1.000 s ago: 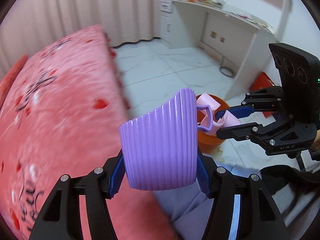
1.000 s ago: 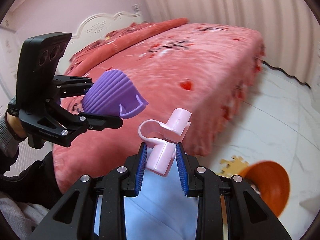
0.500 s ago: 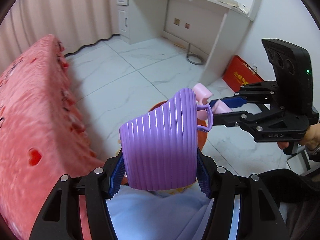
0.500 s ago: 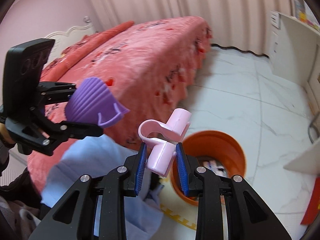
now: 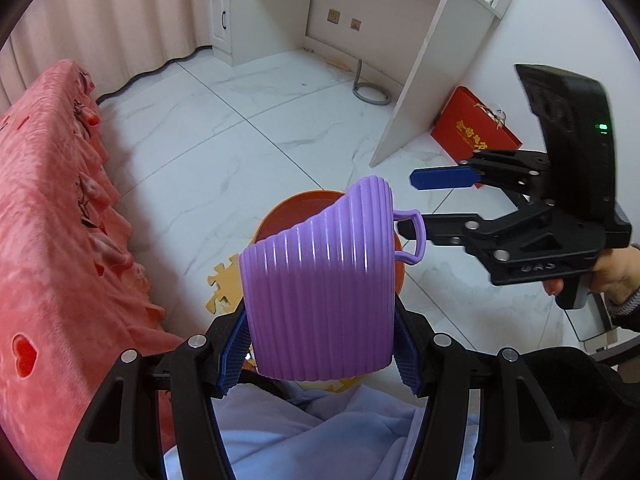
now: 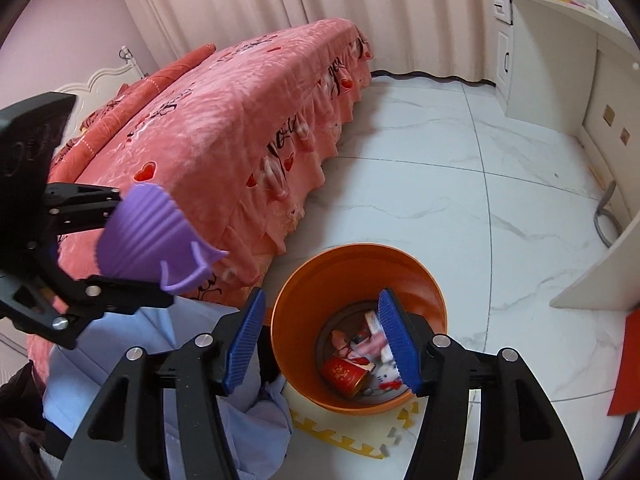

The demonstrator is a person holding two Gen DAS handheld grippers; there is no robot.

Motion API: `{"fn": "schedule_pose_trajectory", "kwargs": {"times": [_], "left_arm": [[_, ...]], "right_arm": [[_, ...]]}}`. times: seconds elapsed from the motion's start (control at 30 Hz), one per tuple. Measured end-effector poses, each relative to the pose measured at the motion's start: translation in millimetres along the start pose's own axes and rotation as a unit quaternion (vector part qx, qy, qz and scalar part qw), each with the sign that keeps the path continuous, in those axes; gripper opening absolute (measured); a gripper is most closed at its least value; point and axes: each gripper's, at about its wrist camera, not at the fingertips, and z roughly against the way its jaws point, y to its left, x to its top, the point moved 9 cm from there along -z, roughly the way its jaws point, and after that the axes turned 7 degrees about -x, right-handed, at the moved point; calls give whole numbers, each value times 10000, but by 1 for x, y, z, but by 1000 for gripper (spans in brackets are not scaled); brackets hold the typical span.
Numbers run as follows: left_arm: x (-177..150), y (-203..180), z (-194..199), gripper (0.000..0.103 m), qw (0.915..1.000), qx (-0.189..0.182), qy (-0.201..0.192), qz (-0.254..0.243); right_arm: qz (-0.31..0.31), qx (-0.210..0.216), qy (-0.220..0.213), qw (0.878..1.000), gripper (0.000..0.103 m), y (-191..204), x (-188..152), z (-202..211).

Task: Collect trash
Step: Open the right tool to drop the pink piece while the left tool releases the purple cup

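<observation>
Trash in the round orange plastic bin [image 6: 432, 288] on the floor now includes the pink plastic clip: the right gripper [image 6: 322, 338] fingers have just opened, empty. The left gripper [image 5: 320, 354] grips the ribbed purple plastic cup [image 5: 320, 292] above the bin, next to drop.

Black hand-held gripper [image 6: 322, 338]; blue ribbed pads [image 6: 245, 340]

Right gripper [image 6: 322, 340] jaws just opened, empty; left gripper [image 5: 322, 336] clamped, both angled down
</observation>
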Motion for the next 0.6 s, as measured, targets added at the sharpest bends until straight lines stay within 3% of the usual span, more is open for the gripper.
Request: {"fn": "schedule_pose_trajectory", "kwargs": {"times": [0.47,0.53,0.6], "left_arm": [[20,-8,-31,63,9997,-65,162,-143],[23,-8,-36,64,9996,-20,222,-161],[27,-8,-36,72,9997,48,149,-187]], "right_arm": [[-525,-220,-109,9983,59,-37,-8,13],[-553,-228,-89,9982,59,-38,-10,13],[-554,-239,-66,9982,59,-39,-11,13]]}}
